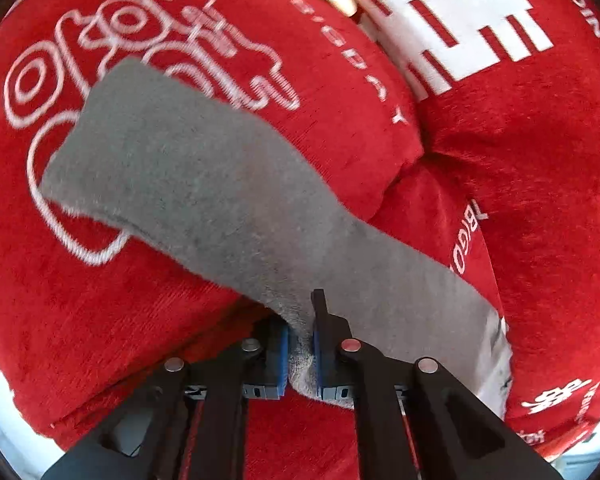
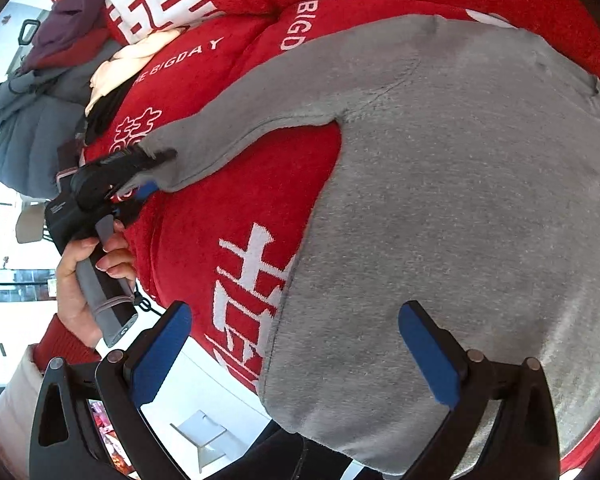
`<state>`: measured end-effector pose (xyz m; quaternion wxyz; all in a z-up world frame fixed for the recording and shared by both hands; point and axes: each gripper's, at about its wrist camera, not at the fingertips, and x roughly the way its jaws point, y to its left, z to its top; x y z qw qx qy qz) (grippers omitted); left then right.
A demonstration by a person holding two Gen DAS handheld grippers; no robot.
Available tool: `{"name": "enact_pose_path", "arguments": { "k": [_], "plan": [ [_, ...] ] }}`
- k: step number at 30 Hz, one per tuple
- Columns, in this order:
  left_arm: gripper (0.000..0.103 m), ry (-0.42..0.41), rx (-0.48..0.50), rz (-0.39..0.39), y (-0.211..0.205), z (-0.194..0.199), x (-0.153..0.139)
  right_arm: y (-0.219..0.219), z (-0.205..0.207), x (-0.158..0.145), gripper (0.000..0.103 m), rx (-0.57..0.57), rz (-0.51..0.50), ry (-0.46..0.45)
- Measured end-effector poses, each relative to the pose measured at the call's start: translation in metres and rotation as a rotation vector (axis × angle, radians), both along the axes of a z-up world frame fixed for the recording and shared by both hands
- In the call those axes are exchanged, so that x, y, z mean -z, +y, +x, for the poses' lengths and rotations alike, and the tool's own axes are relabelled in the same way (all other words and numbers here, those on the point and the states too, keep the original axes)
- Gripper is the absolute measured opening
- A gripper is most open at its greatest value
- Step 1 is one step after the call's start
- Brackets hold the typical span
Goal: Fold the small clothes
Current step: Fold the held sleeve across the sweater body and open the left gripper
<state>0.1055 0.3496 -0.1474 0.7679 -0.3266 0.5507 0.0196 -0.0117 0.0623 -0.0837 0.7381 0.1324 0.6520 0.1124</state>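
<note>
Left wrist view: my left gripper [image 1: 301, 350] is pinched tight on the cuff of the grey top's sleeve [image 1: 204, 184].

From those blue pads [image 1: 283, 354] the sleeve runs away from me, up and to the left, lying flat across the red blanket [image 1: 100, 320] and covering part of its white outline print. In the right wrist view my right gripper [image 2: 296, 354] is spread wide with nothing between its fingers; it hovers over the bottom hem of the grey top [image 2: 440, 220], one finger above the cloth, the other beyond its edge over the red blanket. The top's body is spread on the blanket, and its sleeve reaches out to my left gripper [image 2: 148, 178], which my left hand [image 2: 88, 276] grips by the handle.
</note>
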Motion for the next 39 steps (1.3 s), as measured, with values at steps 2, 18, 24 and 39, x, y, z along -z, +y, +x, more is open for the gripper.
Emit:
{"name": "enact_pose_path", "arguments": {
  "k": [2, 18, 24, 39],
  "plan": [
    [0.010, -0.050, 0.034, 0.012, -0.008, 0.002, -0.012, -0.002, -0.001, -0.002, 0.103, 0.000, 0.008, -0.006],
    [0.010, -0.330, 0.538, -0.065, -0.241, 0.021, -0.118, -0.120, -0.023, -0.025, 0.103, 0.220, -0.032, -0.083],
    [0.010, -0.314, 0.750, -0.062, -0.363, -0.003, -0.109, -0.201, -0.048, -0.030, 0.103, 0.387, -0.062, -0.096],
    [0.066, -0.230, 0.825, 0.278, -0.390, -0.042, -0.089, -0.275, -0.079, -0.014, 0.103, 0.511, -0.104, -0.066]
  ]
}}
